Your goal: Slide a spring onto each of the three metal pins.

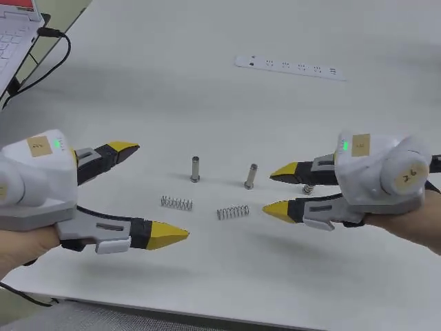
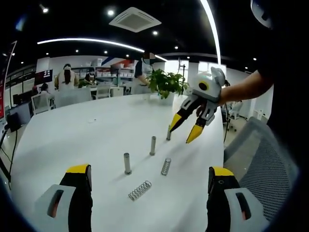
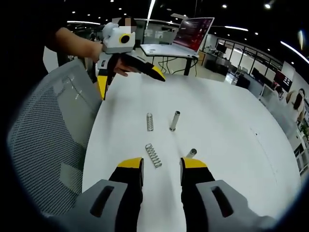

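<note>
Two bare metal pins (image 1: 195,169) (image 1: 251,176) stand upright on the white table (image 1: 207,103). A third pin (image 1: 308,187) stands partly behind my right gripper's upper jaw and seems to carry a spring. Two loose springs (image 1: 176,203) (image 1: 233,212) lie in front of the pins. My left gripper (image 1: 148,192) hovers wide open to the left of them, holding nothing. My right gripper (image 1: 278,190) is open at the right, tips close to the second loose spring. In the left gripper view the pins (image 2: 127,163) (image 2: 152,145) and springs (image 2: 140,190) (image 2: 166,166) lie ahead.
A white power strip (image 1: 289,67) lies at the far side of the table. A laptop (image 1: 17,27) with a black cable (image 1: 55,62) sits at the far left corner. The table's front edge runs just below my grippers. A grey mesh chair (image 3: 48,145) stands beside the table.
</note>
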A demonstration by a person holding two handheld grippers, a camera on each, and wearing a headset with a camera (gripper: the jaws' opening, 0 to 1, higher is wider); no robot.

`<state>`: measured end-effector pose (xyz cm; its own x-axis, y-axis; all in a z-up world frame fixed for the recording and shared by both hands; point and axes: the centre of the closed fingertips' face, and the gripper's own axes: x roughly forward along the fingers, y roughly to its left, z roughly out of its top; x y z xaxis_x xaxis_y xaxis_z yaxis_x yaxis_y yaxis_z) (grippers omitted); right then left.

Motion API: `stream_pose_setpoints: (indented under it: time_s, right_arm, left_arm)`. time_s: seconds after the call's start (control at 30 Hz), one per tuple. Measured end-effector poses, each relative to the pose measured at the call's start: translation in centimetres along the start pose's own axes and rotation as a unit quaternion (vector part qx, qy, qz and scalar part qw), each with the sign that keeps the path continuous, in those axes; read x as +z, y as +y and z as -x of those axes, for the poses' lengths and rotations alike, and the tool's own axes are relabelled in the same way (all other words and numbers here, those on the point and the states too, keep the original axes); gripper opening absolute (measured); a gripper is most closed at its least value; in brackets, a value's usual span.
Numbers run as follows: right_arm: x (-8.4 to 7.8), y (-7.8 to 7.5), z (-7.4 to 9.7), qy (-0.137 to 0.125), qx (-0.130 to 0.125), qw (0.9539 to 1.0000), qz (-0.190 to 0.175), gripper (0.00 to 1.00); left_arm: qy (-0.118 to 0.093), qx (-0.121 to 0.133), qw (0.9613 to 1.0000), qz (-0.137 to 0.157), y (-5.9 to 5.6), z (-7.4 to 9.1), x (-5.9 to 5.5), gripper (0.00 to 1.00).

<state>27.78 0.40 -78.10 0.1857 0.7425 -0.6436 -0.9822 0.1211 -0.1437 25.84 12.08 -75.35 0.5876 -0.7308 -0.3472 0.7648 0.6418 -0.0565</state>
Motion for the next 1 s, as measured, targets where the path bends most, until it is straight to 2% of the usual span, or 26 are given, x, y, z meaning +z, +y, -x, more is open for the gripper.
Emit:
stream_pose_setpoints:
  time_s: [0.33,1.0]
  right_arm:
    - [-0.5,0.5,-2.3,0.022,0.034,0.9989,0.023,0.24]
    - [-3.2,1.2,-5.8,0.077,0.062,0.9945,0.036,0.19]
  left_arm:
    - [-0.001,0.004,1.0,0.003,0.2,0.2,-0.1,0.98]
    - [0.003,0.006,1.0,0.004,-0.1,0.5,-0.4,0.98]
